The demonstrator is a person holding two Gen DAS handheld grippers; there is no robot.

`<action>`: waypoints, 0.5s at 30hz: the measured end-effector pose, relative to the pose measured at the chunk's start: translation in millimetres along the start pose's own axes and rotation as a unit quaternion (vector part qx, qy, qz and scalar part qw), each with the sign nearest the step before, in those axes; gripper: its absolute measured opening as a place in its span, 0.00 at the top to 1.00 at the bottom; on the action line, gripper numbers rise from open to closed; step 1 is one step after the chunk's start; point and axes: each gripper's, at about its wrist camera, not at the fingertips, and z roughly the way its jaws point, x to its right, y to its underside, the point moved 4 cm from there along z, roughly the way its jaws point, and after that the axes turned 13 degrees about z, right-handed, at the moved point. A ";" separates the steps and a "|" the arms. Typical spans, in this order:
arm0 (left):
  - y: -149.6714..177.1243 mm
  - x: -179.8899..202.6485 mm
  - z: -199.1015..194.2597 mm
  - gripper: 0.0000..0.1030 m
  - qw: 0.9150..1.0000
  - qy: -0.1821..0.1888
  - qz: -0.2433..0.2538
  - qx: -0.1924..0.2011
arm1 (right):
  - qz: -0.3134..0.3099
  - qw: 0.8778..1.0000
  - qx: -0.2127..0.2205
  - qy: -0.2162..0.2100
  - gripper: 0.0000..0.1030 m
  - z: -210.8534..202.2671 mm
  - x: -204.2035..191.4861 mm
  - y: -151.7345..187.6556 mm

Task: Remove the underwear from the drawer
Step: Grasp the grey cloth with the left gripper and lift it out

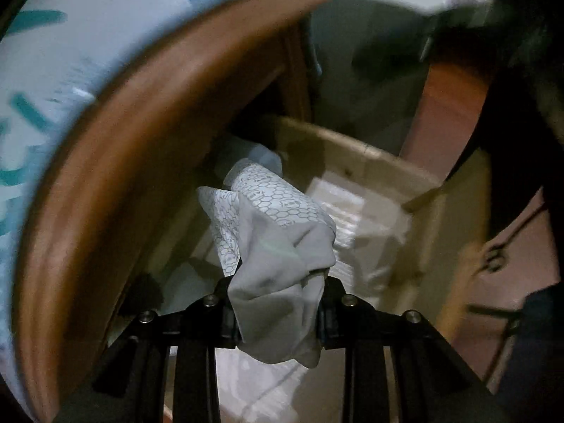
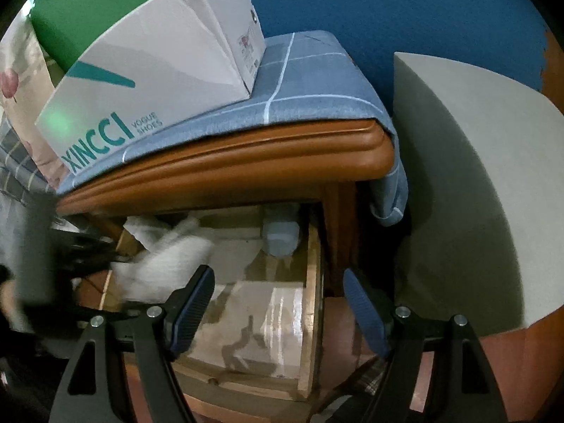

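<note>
A bunched grey underwear (image 1: 268,211) with a white honeycomb-print band hangs above the open wooden drawer (image 1: 352,155). My left gripper (image 1: 280,282) is shut on its grey part, and the cloth bulges out on both sides of the black fingers. In the right wrist view the same underwear (image 2: 165,261) shows as a pale blur at the drawer's (image 2: 313,282) left side, next to the dark blurred left gripper (image 2: 81,246). My right gripper (image 2: 278,282) stands open over the drawer's front right, and there is nothing between its blue pads.
A white shoe box (image 2: 151,70) sits on a blue checked cloth (image 2: 310,84) covering the brown cabinet top (image 2: 246,165), which overhangs the drawer. A grey panel (image 2: 476,176) stands to the right. A pale blue item (image 2: 282,239) and glossy paper (image 2: 268,317) lie in the drawer.
</note>
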 end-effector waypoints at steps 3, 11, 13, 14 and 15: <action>21.0 -9.2 -39.0 0.74 0.998 -0.002 -0.060 0.023 | -0.021 1.000 0.015 0.015 0.25 -3.0 -6.8 1.5; 61.1 5.1 -112.5 0.73 0.978 -0.065 -0.188 0.069 | -0.050 0.998 0.019 0.043 0.25 -0.7 -13.7 5.9; 70.3 6.9 -129.1 0.73 0.975 -0.079 -0.197 0.070 | -0.050 0.997 0.023 0.048 0.25 -1.4 -14.4 5.6; 77.3 7.3 -136.5 0.73 0.972 -0.081 -0.209 0.073 | -0.051 0.997 0.025 0.051 0.25 -1.5 -15.2 5.5; 80.3 8.0 -141.5 0.73 0.970 -0.082 -0.216 0.074 | -0.052 0.997 0.026 0.053 0.25 -1.6 -15.7 5.4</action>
